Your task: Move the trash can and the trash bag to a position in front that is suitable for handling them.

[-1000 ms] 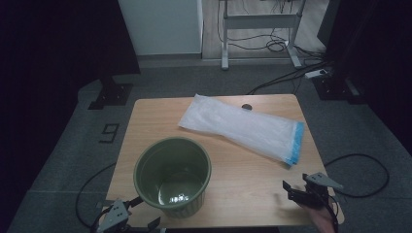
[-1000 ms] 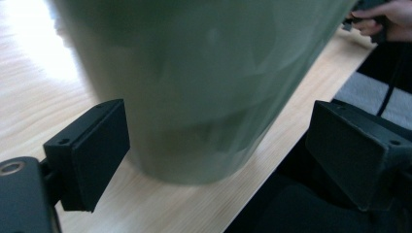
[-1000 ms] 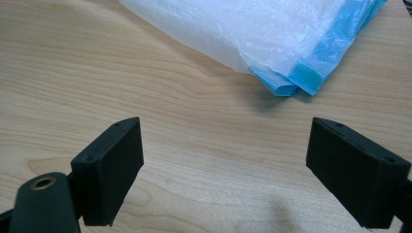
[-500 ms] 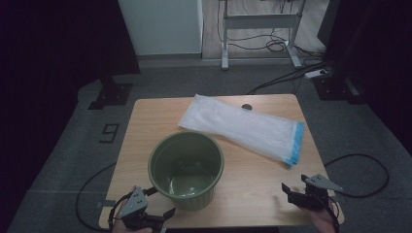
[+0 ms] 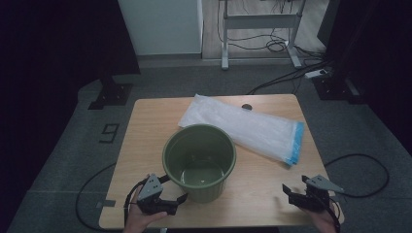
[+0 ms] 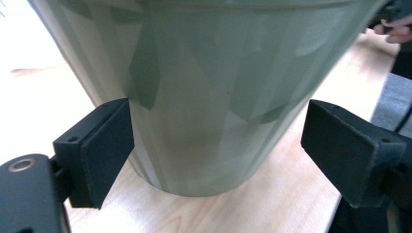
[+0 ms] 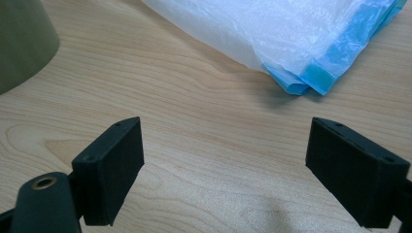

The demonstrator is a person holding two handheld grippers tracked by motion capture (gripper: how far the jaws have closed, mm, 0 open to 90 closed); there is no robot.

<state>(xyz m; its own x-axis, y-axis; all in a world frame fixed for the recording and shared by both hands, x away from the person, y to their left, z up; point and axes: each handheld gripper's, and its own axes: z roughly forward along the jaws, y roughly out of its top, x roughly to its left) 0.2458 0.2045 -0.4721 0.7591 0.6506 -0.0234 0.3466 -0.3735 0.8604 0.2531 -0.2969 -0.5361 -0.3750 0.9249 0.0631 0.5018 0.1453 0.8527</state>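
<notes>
The wooden table [image 5: 145,145] bears one green bucket [image 5: 199,160], one plastic bag [image 5: 243,127]; both grippers [image 5: 172,204] [image 5: 291,194] gape.

Glossy green bucket [image 5: 199,160], wood-grain table [image 5: 145,126]

A wooden table [image 5: 145,131] stands on grey floor [image 5: 68,155]; cables [image 5: 286,46] trail behind it.

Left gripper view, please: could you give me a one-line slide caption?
Open left tongs straddle the base of the green bucket on the wooden table.
</notes>
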